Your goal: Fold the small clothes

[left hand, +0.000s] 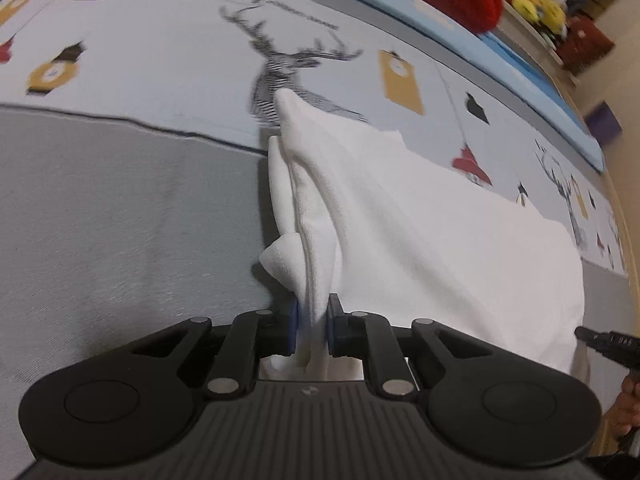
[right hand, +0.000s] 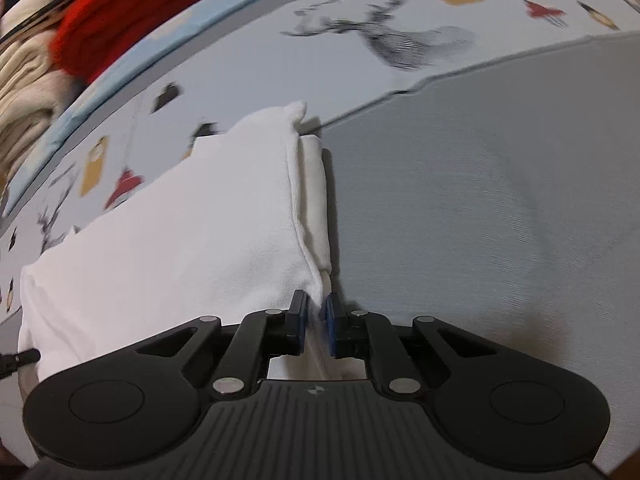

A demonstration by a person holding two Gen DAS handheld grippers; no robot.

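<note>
One white garment (left hand: pixel 420 220), two claws, left (left hand: pixel 312 330) and right (right hand: pixel 317 330), one printed bedspread (left hand: pixel 100 208).

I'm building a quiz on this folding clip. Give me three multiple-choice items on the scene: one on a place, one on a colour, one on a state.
1. Where does the white fabric garment lie?
A. on a grey and deer-printed bed cover
B. in a basket
C. on a wooden floor

2. What colour is the knitted item at the far edge?
A. green
B. red
C. black

3. What is the left gripper doing?
A. hanging open above the garment
B. holding a hanger
C. pinching a garment edge

Answers: 1 A, the cover shows around the garment. 2 B, it is bright red in both views. 3 C, white cloth sits clamped between its fingers; the right gripper pinches the opposite edge likewise.
</note>
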